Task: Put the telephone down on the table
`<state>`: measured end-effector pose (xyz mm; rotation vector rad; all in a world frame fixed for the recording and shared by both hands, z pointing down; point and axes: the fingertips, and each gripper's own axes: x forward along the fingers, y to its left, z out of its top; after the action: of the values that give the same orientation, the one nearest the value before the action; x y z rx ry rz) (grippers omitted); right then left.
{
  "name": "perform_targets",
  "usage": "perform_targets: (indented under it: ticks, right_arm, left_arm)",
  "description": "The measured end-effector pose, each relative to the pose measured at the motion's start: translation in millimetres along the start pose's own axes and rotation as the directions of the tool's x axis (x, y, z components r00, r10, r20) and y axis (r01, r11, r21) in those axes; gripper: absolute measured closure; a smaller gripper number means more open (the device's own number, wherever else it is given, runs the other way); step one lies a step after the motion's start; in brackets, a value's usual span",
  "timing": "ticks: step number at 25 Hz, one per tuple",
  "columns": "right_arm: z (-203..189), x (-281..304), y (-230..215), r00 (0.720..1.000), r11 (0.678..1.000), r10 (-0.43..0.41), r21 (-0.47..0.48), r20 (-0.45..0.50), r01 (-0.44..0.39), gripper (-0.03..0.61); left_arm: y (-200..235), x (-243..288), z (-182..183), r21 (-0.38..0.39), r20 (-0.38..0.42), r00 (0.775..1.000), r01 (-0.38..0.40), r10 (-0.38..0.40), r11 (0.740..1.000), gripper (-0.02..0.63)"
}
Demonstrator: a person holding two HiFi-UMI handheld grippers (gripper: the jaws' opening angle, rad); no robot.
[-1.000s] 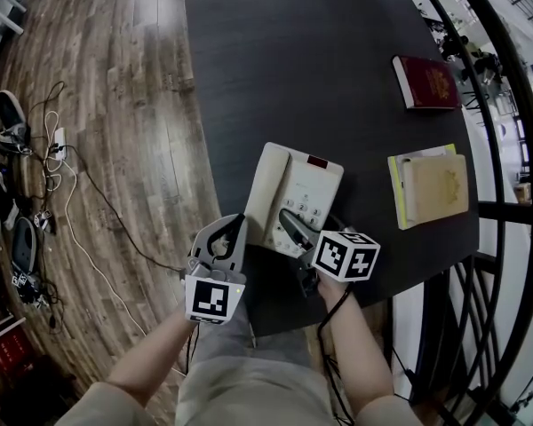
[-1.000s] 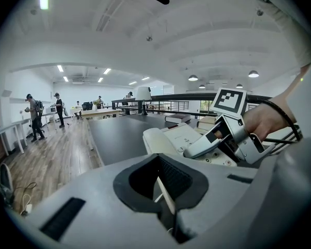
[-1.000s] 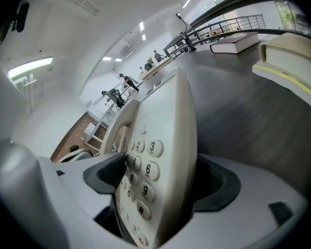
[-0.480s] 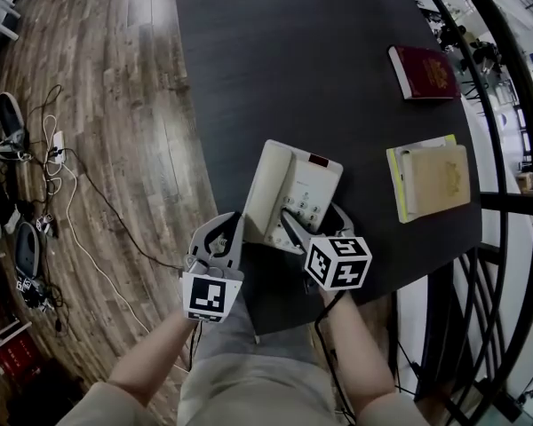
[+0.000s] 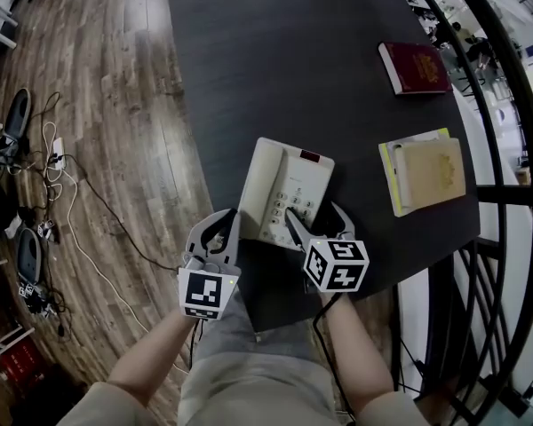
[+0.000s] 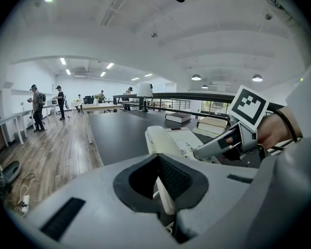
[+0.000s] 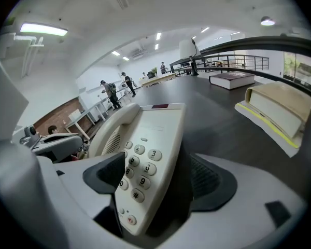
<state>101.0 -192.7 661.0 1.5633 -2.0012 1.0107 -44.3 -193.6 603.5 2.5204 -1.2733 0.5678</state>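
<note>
- While I watch through the head view, my left gripper [image 5: 228,223] hangs at the near edge of the black table [image 5: 275,60], its jaws pressed together with nothing between them.
- Just right of it, a cream push-button telephone [image 5: 282,183] is over the table's near part, with its handset on the left.
- My right gripper [image 5: 318,223] pinches its near keypad end.
- Far right lie a dark red book [image 5: 415,67] and a tan book [image 5: 433,173].

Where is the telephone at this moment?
In the head view the telephone is at the near edge of the table, its near end in the right tongs; a beige book lies to its right.
</note>
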Motion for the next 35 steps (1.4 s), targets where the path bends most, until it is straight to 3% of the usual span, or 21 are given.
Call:
perform_targets:
  ticks: [4, 5, 7, 10, 17, 22, 28, 35]
  right_arm:
    - [5.7, -12.2, -9.5, 1.000, 1.000, -0.013, 0.022, 0.015, 0.012, 0.201]
    - [8.7, -15.9, -13.2, 0.999, 0.999, -0.031, 0.025, 0.025, 0.031, 0.244]
    - [16.6, -24.8, -20.7, 0.996, 0.997, -0.073, 0.026, 0.053, 0.072, 0.447]
    - [28.7, -37.0, -23.4, 0.994, 0.997, -0.075, 0.021, 0.082, 0.074, 0.503]
    - [69.8, -75.5, -24.5, 0.984, 0.998, -0.070, 0.002, 0.165, 0.070, 0.549]
    - [107.5, -122.1, -4.1, 0.967, 1.000, -0.019, -0.018, 0.253, 0.024, 0.572]
    - [157.2, -186.6, 26.5, 0.926, 0.989, 0.025, -0.142, 0.376, 0.031, 0.575]
    - [206.5, -262.6, 66.9, 0.857, 0.952, 0.083, -0.294, 0.508, 0.082, 0.575]
  left_arm:
    - [-1.2, -3.1, 10.2, 0.088, 0.008, 1.000, -0.014, 0.013, 0.996, 0.609]
    - [-1.9, -3.4, 12.6, 0.102, 0.008, 1.000, -0.011, 0.010, 0.995, 0.609]
    - [-2.1, -4.6, 17.1, 0.097, 0.004, 1.000, -0.003, 0.003, 0.995, 0.609]
    - [0.1, -9.0, 26.1, 0.073, 0.004, 1.000, -0.012, 0.012, 0.997, 0.609]
    - [-1.3, -23.1, 63.2, 0.087, 0.045, 0.999, -0.028, 0.024, 0.996, 0.609]
    - [-0.5, -42.3, 98.1, 0.075, 0.087, 0.996, -0.034, 0.027, 0.997, 0.609]
    - [-4.3, -76.8, 164.0, 0.107, 0.192, 0.981, -0.038, 0.017, 0.994, 0.609]
    - [-14.7, -124.9, 238.3, 0.148, 0.323, 0.947, -0.054, 0.003, 0.987, 0.609]
